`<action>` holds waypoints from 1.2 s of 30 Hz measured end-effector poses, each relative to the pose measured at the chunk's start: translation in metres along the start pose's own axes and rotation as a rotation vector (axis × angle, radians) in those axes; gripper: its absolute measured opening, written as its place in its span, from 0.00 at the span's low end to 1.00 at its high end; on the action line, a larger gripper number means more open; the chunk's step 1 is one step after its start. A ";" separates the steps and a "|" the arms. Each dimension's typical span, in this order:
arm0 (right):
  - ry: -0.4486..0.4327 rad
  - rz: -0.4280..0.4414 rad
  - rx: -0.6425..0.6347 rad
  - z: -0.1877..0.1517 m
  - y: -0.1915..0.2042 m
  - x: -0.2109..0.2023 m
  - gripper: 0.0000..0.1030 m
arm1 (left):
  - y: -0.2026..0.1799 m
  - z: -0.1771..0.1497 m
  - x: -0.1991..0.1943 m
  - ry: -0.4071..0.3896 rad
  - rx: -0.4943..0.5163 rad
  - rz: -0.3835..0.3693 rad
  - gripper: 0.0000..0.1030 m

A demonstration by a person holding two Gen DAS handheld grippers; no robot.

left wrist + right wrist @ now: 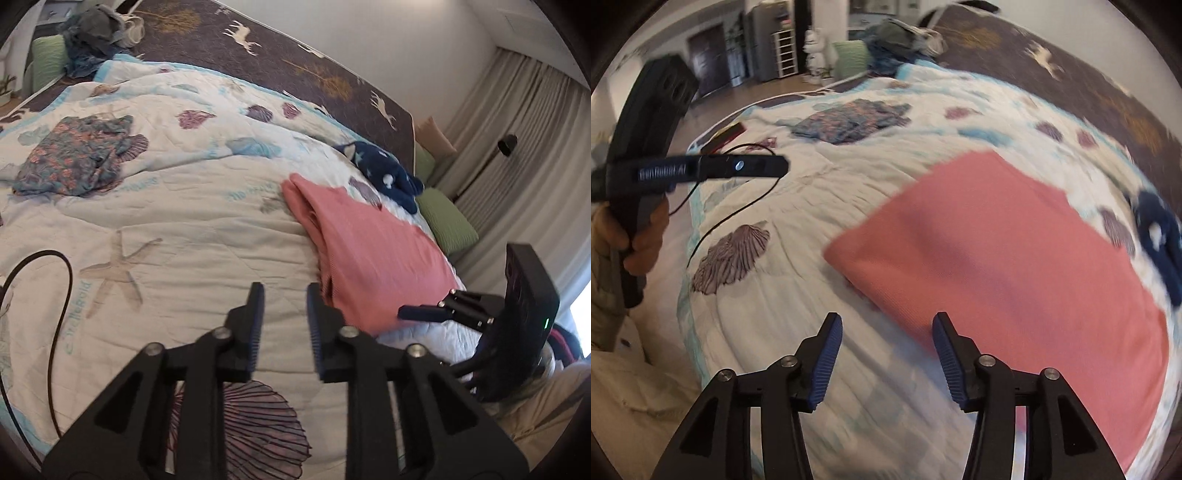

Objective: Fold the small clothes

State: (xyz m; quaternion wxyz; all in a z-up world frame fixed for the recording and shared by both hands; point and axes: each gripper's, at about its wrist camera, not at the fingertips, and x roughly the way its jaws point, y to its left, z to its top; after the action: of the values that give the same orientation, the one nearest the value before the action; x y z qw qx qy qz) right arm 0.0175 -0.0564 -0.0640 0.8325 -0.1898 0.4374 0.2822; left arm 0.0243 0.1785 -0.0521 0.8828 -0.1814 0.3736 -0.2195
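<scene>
A pink garment (373,243) lies folded flat on the white shell-print quilt (184,229); it also shows in the right wrist view (1015,258). My left gripper (285,295) is open and empty, hovering over the quilt just left of the pink garment's near edge. My right gripper (886,332) is open and empty, above the quilt at the garment's near corner. It shows from the side in the left wrist view (424,312). A floral blue garment (77,158) lies crumpled at the far left. A navy star-print piece (384,170) lies beyond the pink one.
A black cable (55,332) loops over the quilt at left. A pile of clothes (96,33) sits at the bed's far end. Green pillows (447,218) and curtains (517,147) stand to the right. A dark deer-print blanket (295,55) covers the far side.
</scene>
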 end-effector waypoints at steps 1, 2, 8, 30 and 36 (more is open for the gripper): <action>-0.006 -0.018 -0.028 0.003 0.008 0.004 0.55 | 0.003 0.001 0.000 0.001 -0.009 0.000 0.25; -0.007 -0.039 -0.049 0.006 0.014 0.008 0.55 | 0.005 0.002 0.001 0.005 -0.018 0.001 0.25; 0.007 -0.221 -0.138 0.013 0.044 0.033 0.55 | 0.019 0.014 0.013 0.034 -0.052 -0.002 0.39; -0.162 0.065 0.210 0.011 -0.009 -0.001 0.04 | -0.001 0.104 0.191 0.240 -0.180 -0.212 0.08; -0.212 0.203 0.345 0.003 -0.037 -0.015 0.04 | -0.046 0.124 0.177 0.196 -0.052 -0.158 0.08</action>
State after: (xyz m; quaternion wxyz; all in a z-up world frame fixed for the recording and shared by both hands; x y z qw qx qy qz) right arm 0.0356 -0.0875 -0.0473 0.8612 0.0310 0.4063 0.3038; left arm 0.2144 0.0667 -0.0514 0.8170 -0.2109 0.4483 -0.2950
